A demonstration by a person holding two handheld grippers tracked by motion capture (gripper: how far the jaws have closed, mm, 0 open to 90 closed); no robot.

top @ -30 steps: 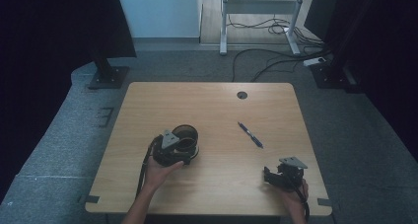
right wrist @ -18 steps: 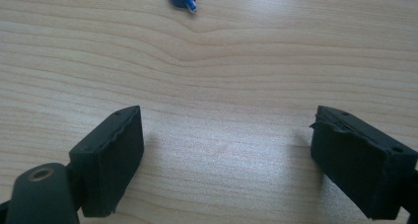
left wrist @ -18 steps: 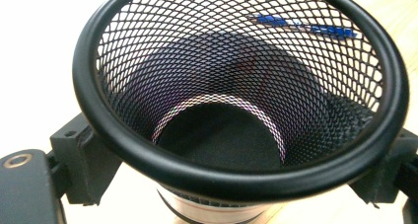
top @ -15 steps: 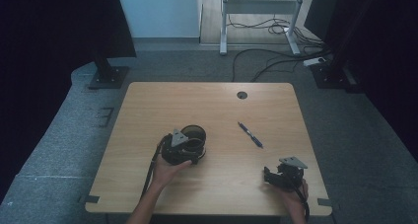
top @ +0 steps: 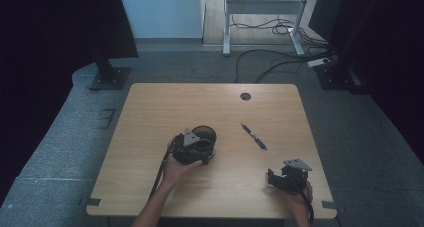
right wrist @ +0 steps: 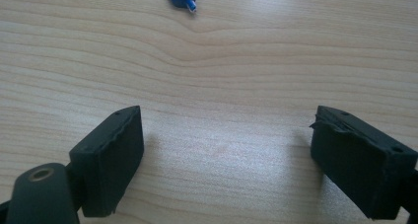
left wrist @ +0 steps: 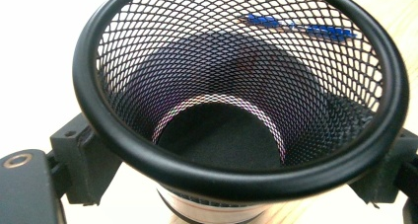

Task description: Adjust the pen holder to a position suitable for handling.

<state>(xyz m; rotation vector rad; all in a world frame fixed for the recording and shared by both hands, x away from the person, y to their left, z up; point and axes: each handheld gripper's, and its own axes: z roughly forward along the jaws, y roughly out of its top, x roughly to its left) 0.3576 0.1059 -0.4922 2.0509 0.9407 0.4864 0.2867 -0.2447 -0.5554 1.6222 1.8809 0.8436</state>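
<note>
The black mesh pen cup [top: 204, 139] is clamped between the jaws of the left gripper [top: 196, 148], the blue pen [top: 254, 136] lies ahead of the right gripper [top: 272, 178] — jaws apart, nothing held — so grasping the pen is judged next — after a forward reach.

You worked at a light wooden bench [top: 150, 112] on grey carpet [top: 60, 152]. Dark curtains [top: 45, 32] flanked you on both sides; beyond stood a pale wall [top: 160, 12], a metal frame [top: 265, 7] and loose cables [top: 270, 62].
</note>
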